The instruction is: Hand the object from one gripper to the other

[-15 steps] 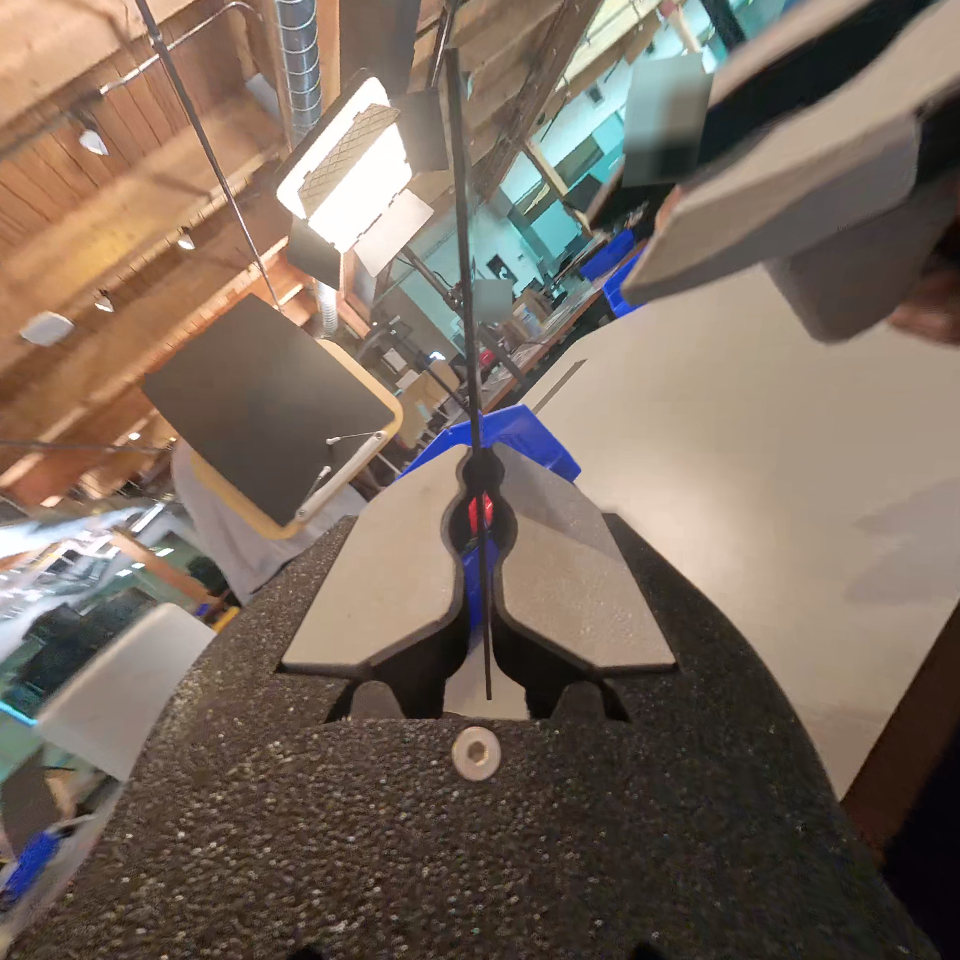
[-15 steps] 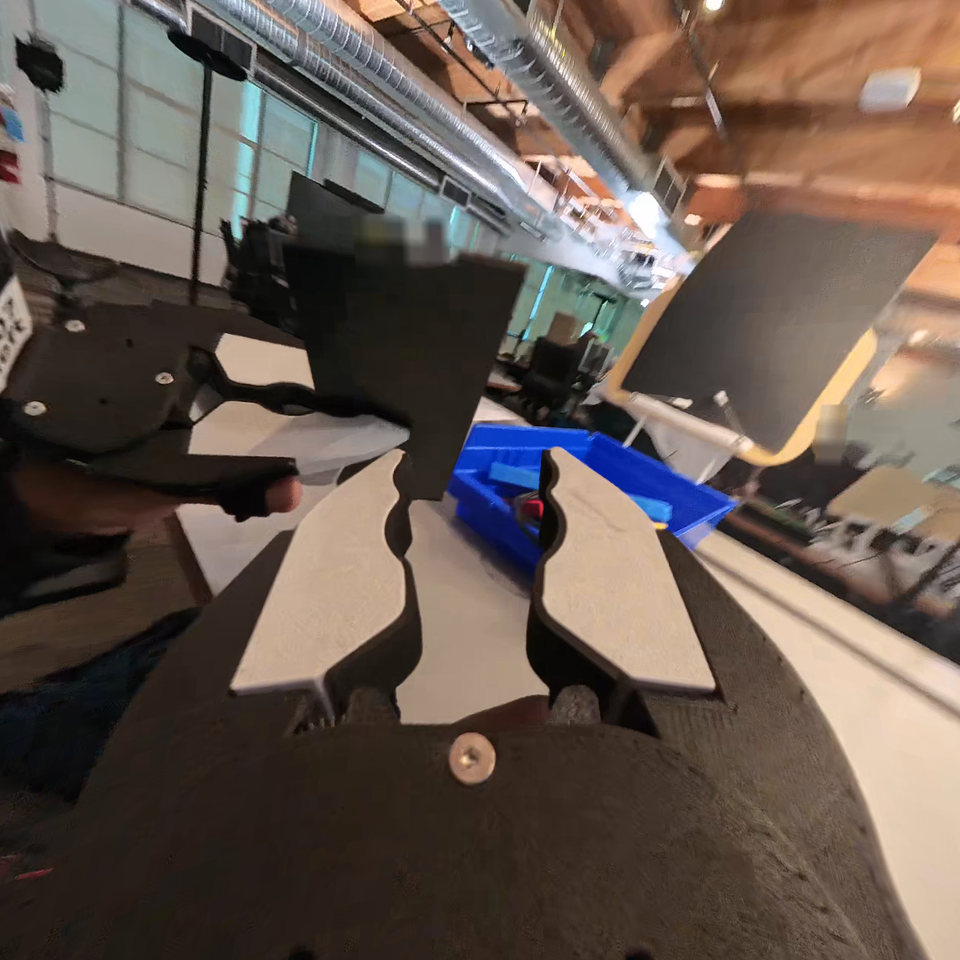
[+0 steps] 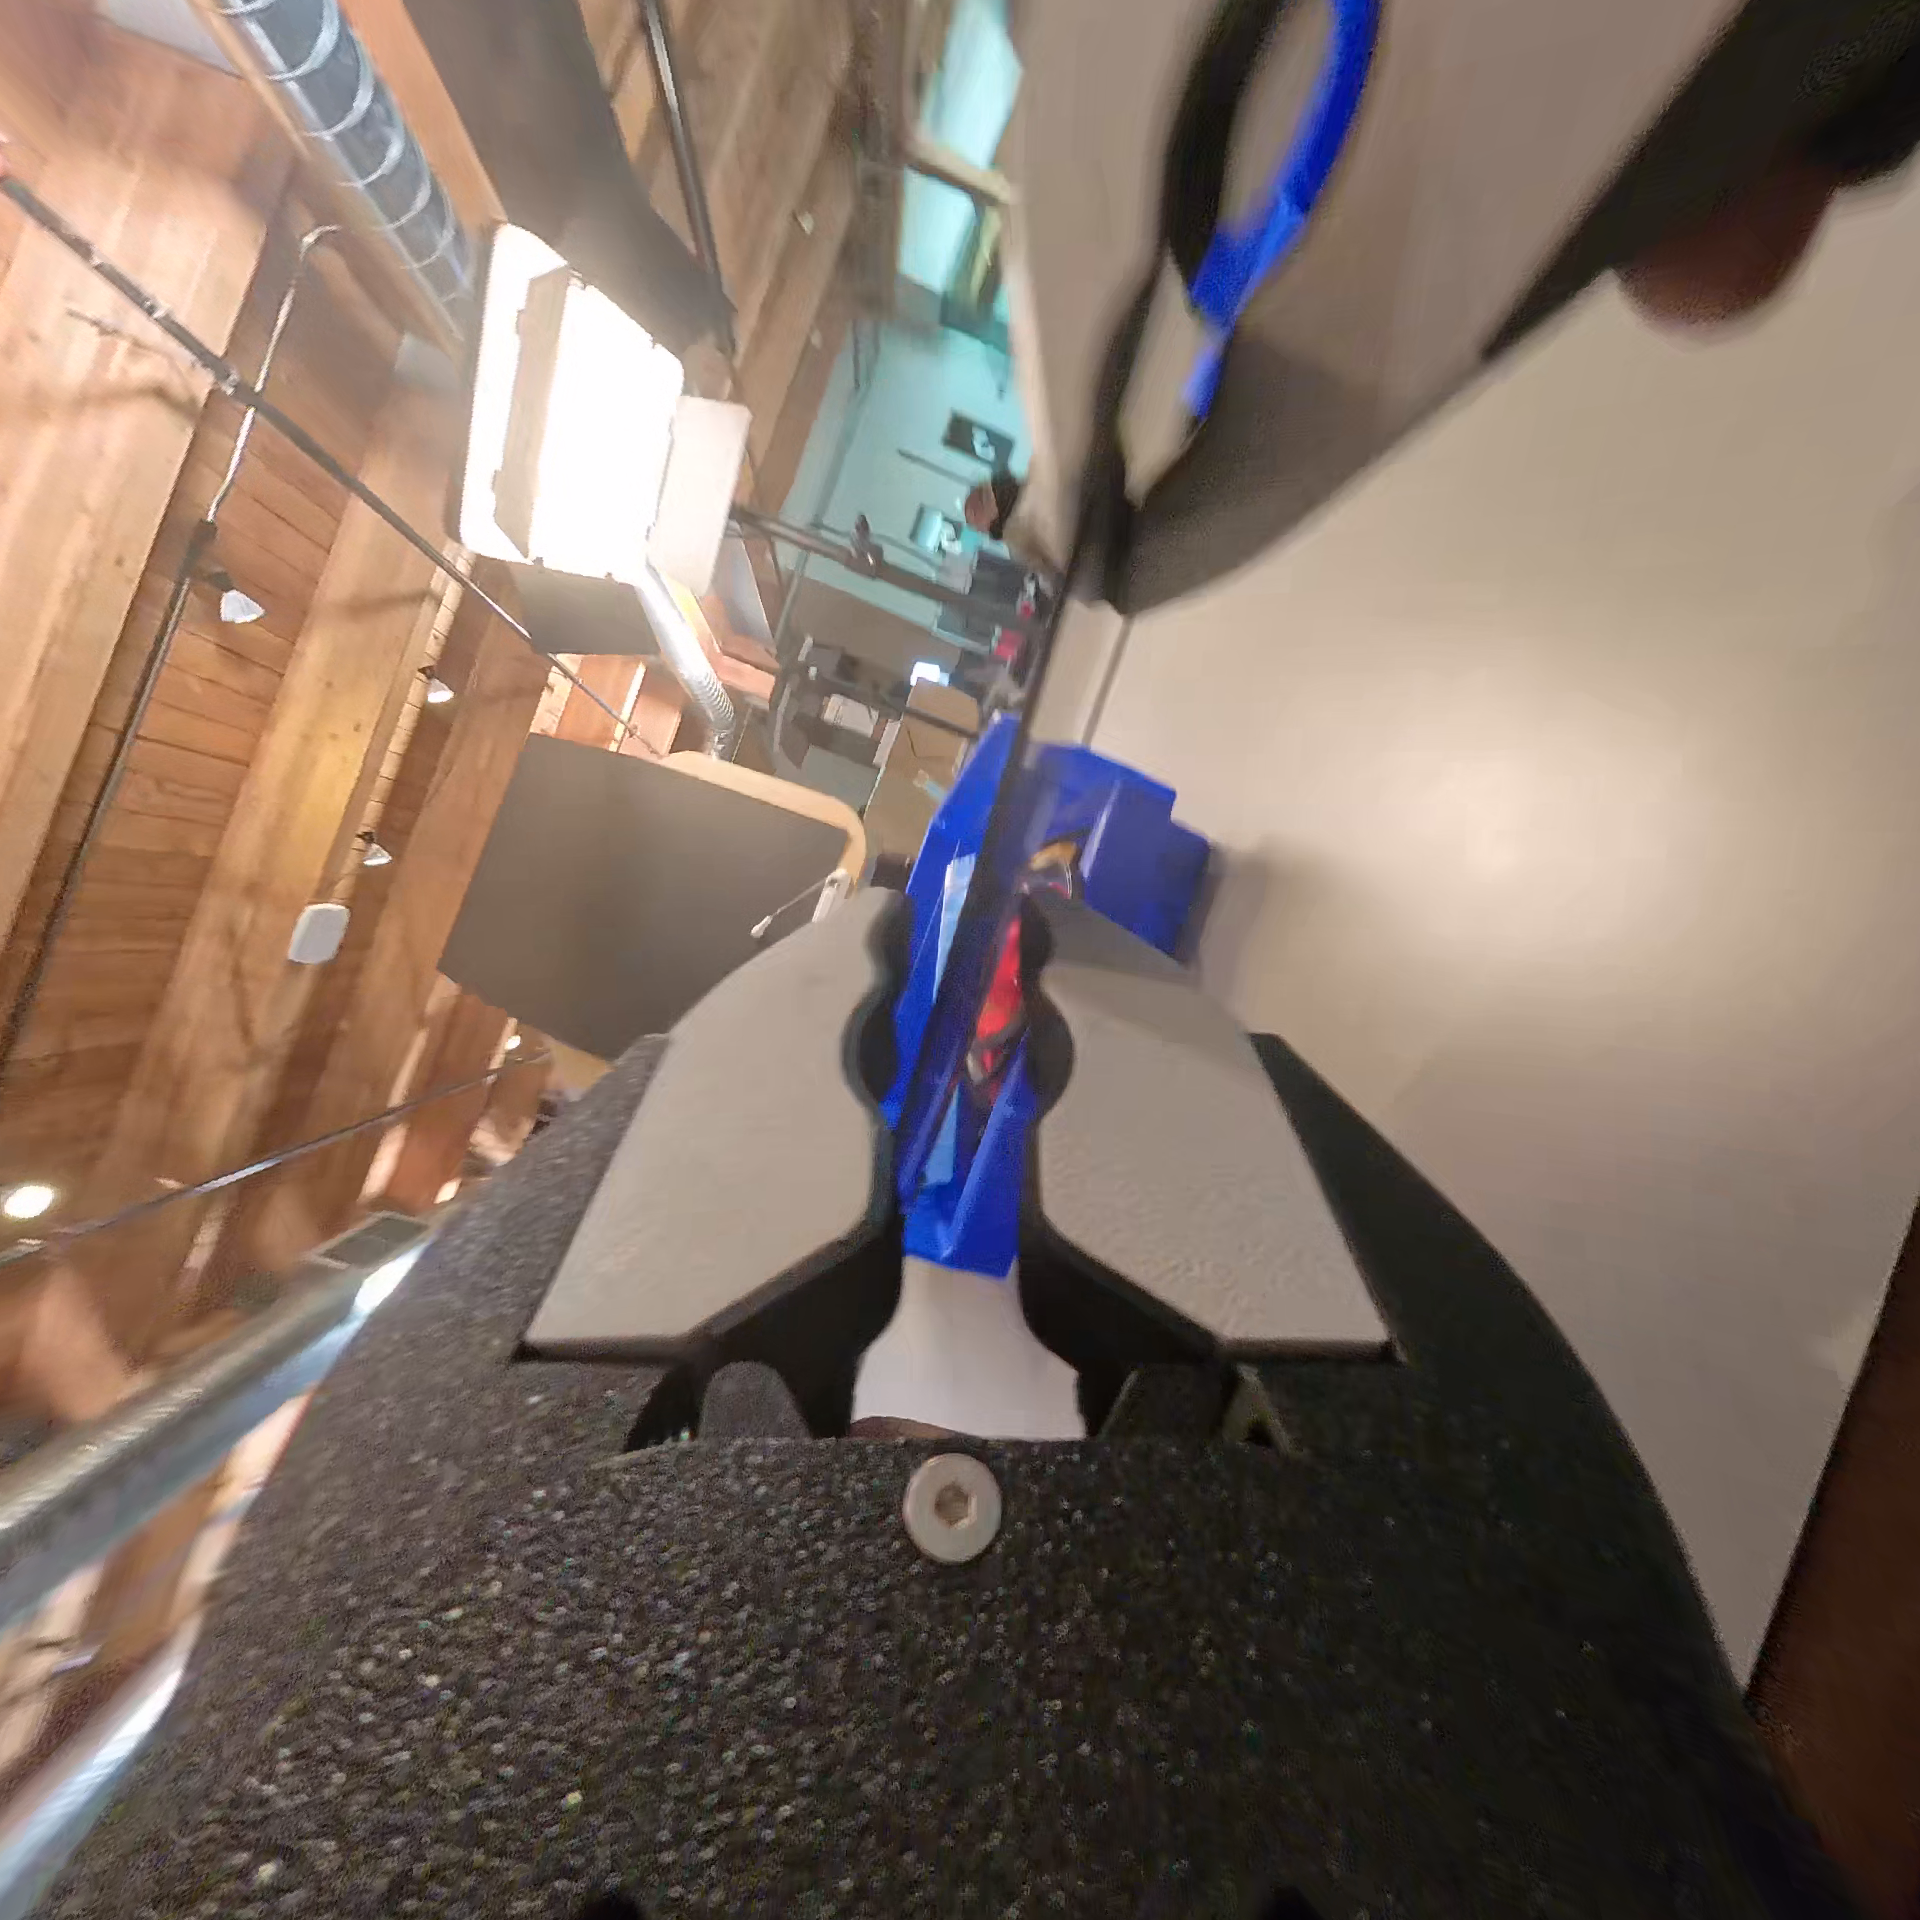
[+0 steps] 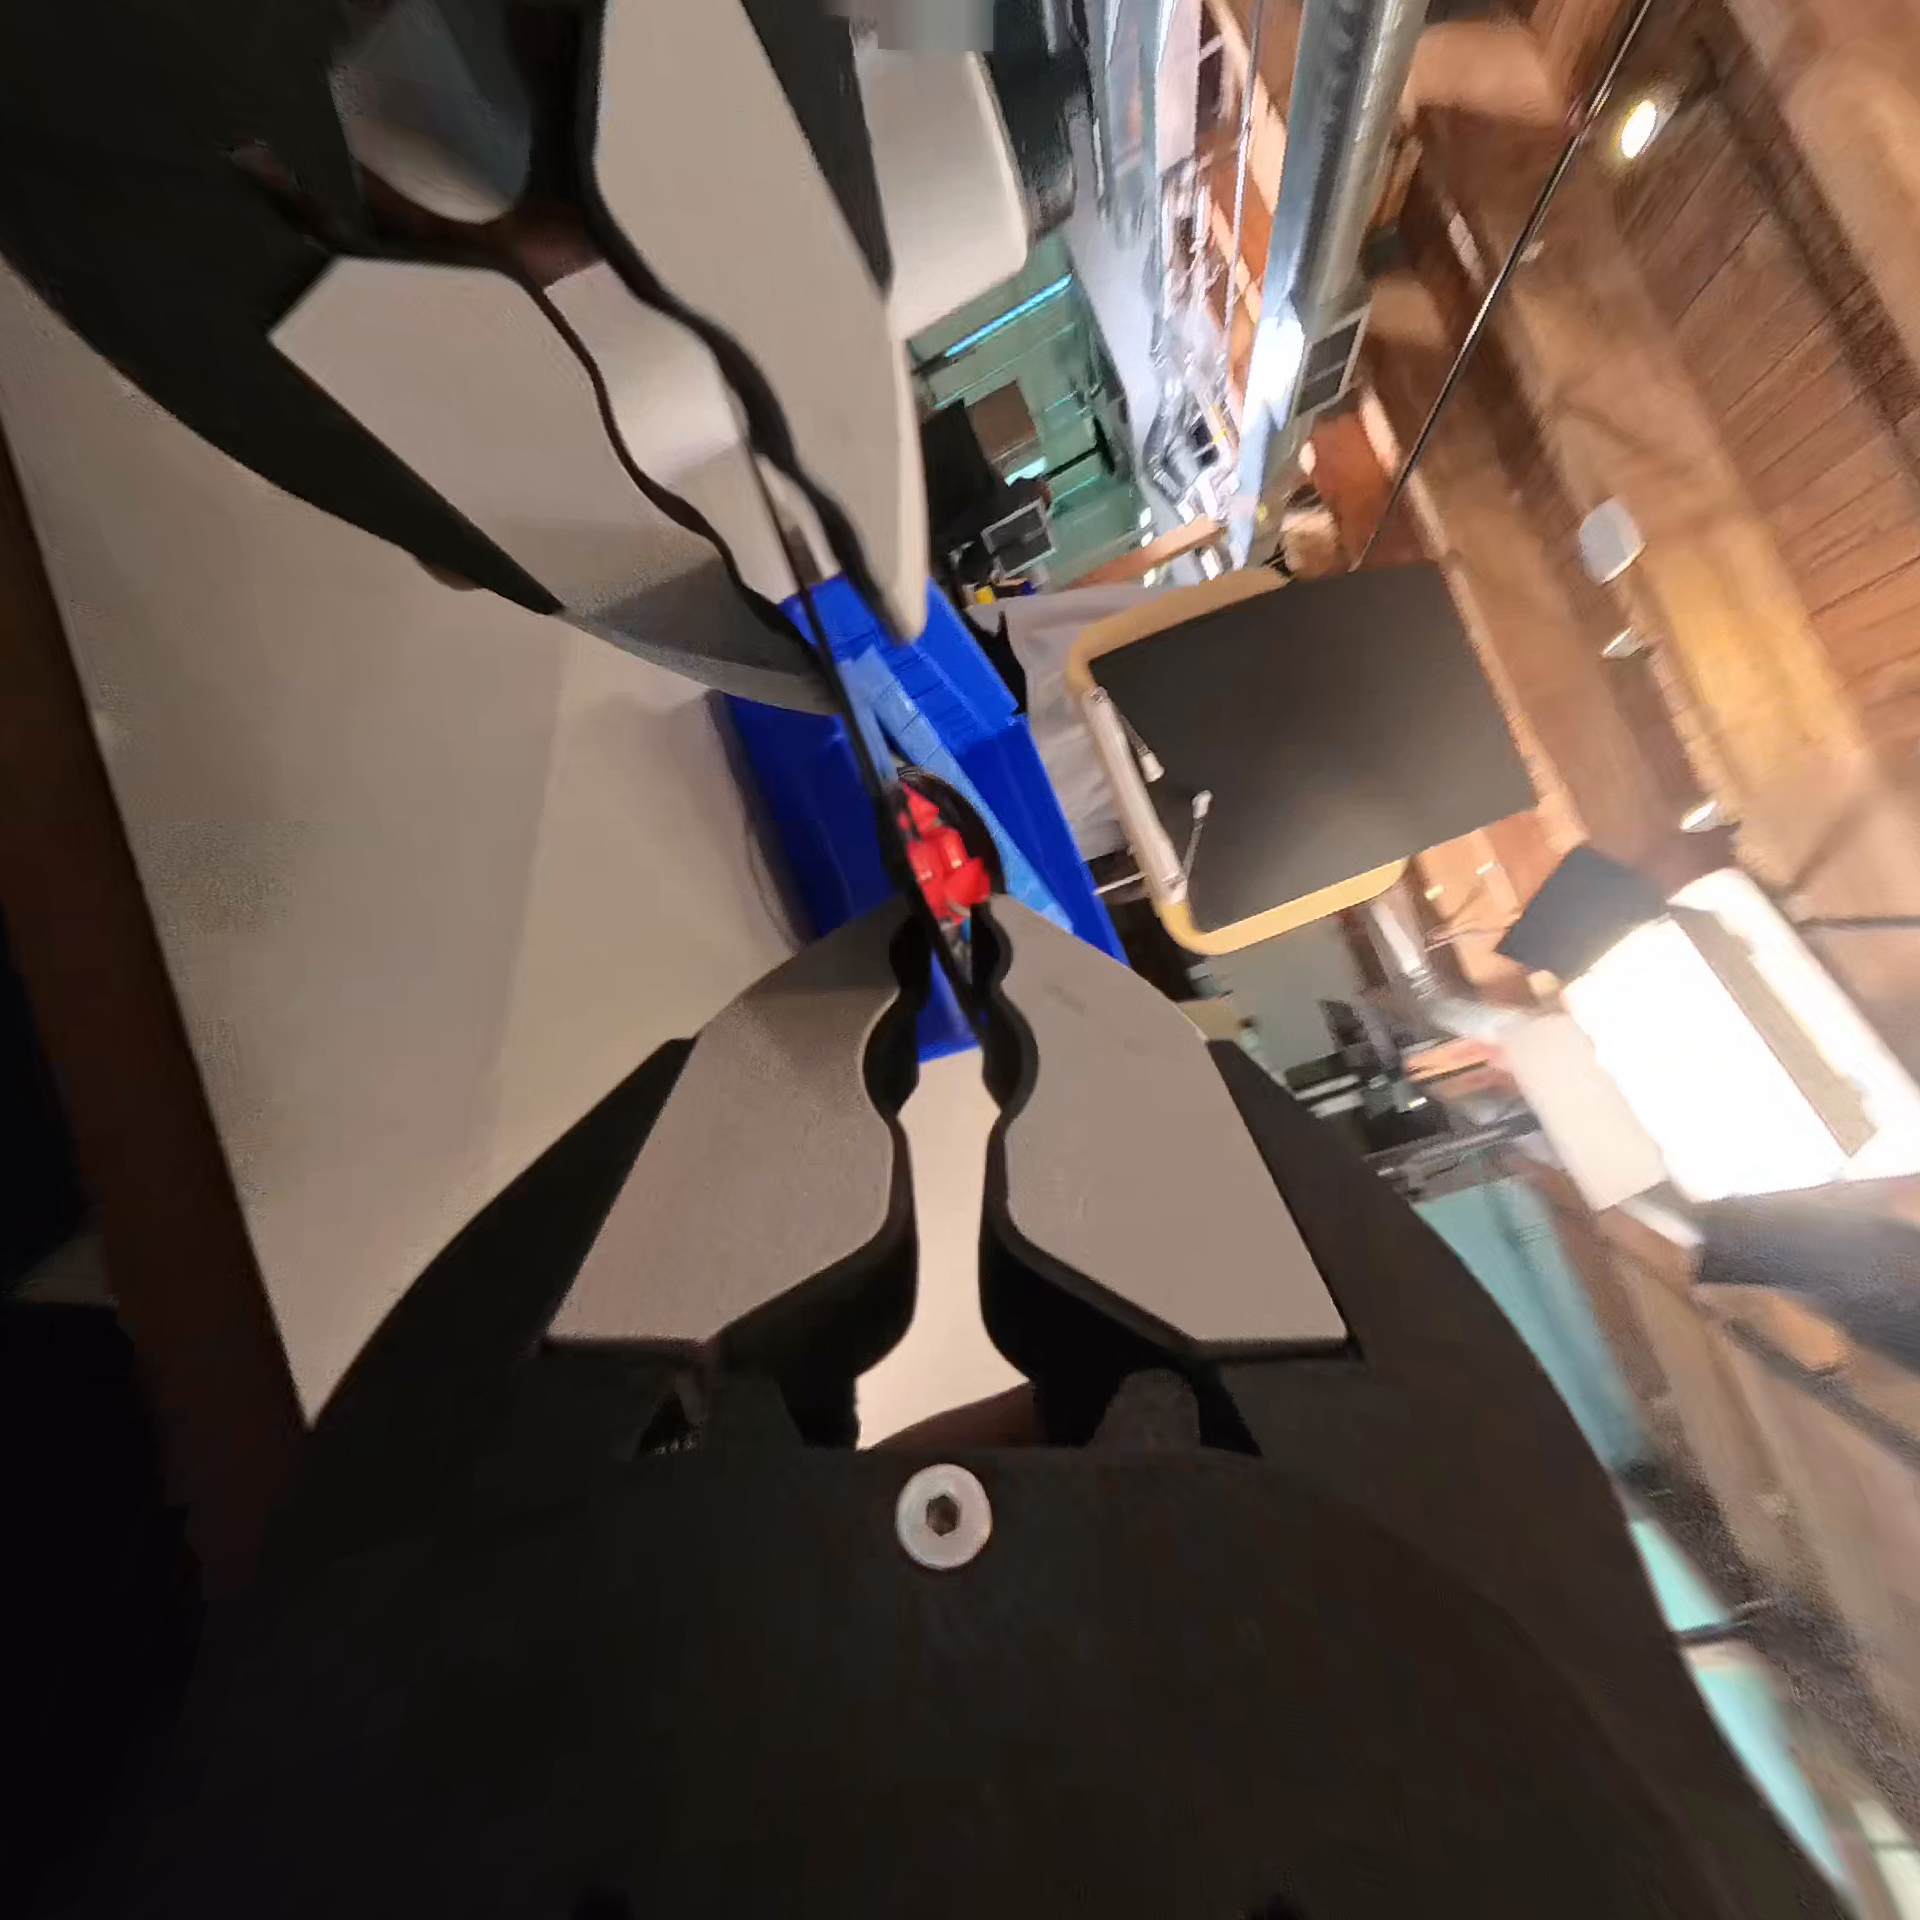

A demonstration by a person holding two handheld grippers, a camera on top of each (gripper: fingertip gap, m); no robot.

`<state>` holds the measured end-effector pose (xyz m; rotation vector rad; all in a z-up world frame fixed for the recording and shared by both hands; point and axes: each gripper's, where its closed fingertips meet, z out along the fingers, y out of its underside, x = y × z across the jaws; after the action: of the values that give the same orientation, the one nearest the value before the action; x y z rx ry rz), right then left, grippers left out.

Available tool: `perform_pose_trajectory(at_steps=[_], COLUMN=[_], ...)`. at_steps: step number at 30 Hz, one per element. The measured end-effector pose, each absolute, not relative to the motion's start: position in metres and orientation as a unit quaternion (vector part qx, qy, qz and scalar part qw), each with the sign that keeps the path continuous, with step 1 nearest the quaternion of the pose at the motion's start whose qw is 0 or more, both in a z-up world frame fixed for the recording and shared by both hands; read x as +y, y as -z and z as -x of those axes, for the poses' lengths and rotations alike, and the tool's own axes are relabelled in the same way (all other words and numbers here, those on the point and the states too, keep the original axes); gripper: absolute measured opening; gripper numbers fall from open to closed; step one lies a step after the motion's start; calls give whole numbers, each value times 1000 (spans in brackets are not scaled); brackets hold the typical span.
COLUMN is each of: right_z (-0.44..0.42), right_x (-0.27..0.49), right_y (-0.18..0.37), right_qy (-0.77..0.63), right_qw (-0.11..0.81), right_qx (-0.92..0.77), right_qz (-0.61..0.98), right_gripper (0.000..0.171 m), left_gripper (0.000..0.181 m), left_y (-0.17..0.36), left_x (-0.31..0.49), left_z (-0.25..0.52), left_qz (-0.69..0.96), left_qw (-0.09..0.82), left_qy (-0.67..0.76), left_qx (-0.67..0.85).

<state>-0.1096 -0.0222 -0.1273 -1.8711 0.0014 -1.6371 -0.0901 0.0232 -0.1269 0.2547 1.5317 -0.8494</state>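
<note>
Black thin sheet (image 4: 940,940), edge-on above the blue bin (image 3: 1122,862), was clamped in right gripper (image 4: 951,961) jaws; left gripper (image 3: 961,966) jaws parted around it

A thin black sheet (image 3: 1013,769), seen edge-on as a dark line, hangs in mid-air above the white table, spanning the two grippers. One end sits between the right gripper's (image 4: 948,940) fingertips, the other between the left gripper's (image 3: 956,925) fingers.
</note>
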Motion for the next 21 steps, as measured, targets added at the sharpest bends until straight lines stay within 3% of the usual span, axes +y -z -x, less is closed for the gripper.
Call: perform_pose_trajectory(at_steps=[2, 4, 8, 12, 16, 18, 21], right_z=[103, 99, 101, 116, 132, 135, 128], right_x=[-25, -31, -40, -36, -23, -12, -5], right_y=[130, 123, 106, 85, 75, 81, 94], right_qy=[582, 539, 420, 291, 143, 85, 82], right_qw=[367, 438, 569, 693, 777, 787, 774], right_qx=[55, 116, 206, 221, 220, 222, 240], right_qz=[723, 710, 676, 621, 572, 569, 580], right_gripper=[3, 2, 1, 2, 2, 2, 8], left_gripper=[50, 59, 61, 68, 72, 65, 4], left_y=[111, 92, 72, 92, 86, 75, 70], left_x=[23, 28, 45, 41, 29, 27, 32], left_z=[98, 105, 98, 85, 102, 115, 119], left_qz=[-81, -34, 95, 207, 213, 191, 173], left_qw=[602, 548, 388, 145, -84, -151, -120], left_qy=[455, 545, 686, 743, 805, 828, 853], left_qx=[651, 633, 608, 619, 547, 505, 478])
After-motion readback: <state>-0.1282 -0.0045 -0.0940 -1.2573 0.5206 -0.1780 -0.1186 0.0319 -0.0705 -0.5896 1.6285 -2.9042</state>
